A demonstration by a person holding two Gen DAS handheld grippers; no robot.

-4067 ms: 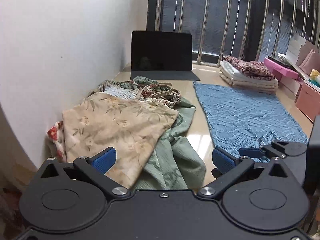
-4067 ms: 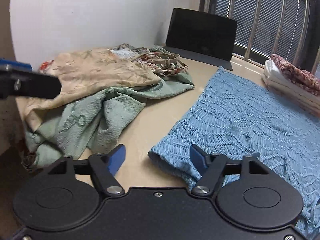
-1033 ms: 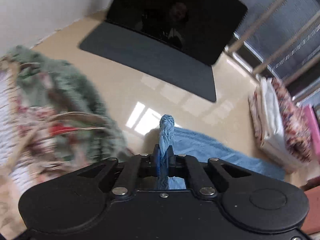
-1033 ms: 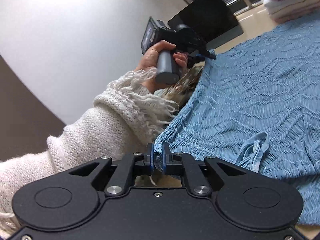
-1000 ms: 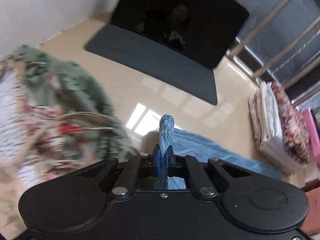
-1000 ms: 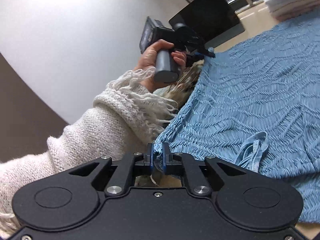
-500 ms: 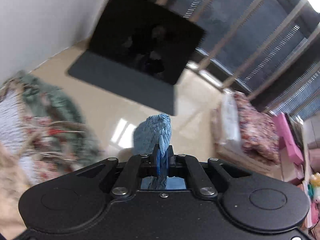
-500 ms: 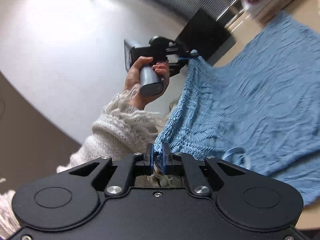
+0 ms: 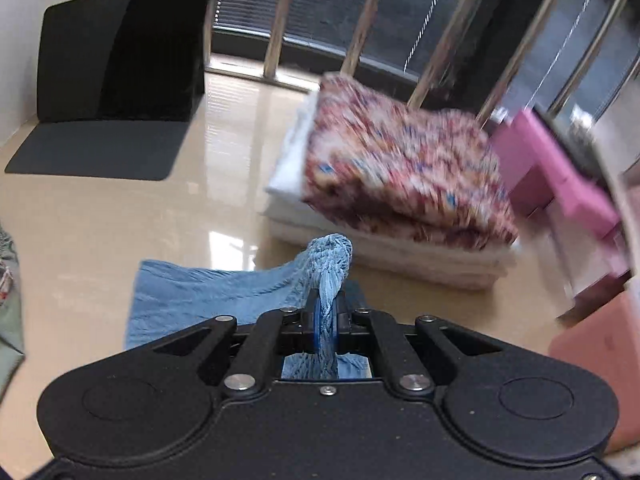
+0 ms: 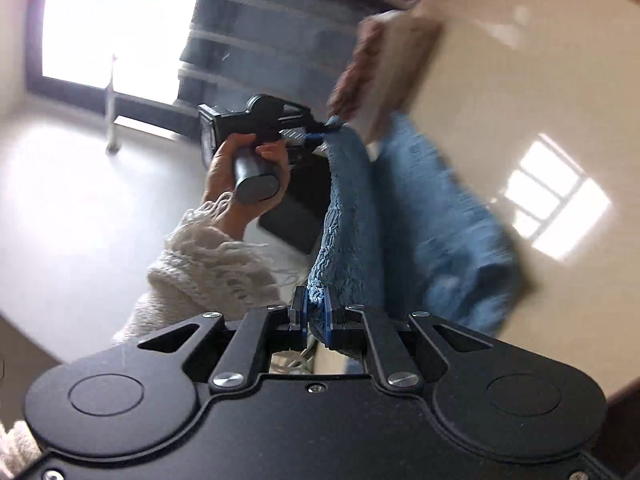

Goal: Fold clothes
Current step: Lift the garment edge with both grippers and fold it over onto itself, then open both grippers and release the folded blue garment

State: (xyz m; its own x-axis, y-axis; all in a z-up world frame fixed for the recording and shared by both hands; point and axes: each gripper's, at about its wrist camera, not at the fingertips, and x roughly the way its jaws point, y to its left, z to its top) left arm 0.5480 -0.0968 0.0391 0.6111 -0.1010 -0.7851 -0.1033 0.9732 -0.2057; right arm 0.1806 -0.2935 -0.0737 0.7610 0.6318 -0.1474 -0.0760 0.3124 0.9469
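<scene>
While both grippers' fingers pinch the blue cloth (image 9: 224,292), folded clothes (image 9: 400,184) sit at one o'clock on the glossy counter (image 9: 100,220).

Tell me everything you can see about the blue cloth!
The blue cloth is soft and knitted-looking, with a wavy ribbed texture. The left gripper is shut on a bunched bit of it that sticks up past the fingers. The right gripper is shut on another part of its edge. It stretches lifted between them, while the rest hangs or trails down onto the shiny beige table, near a folded stack of clothes.
</scene>
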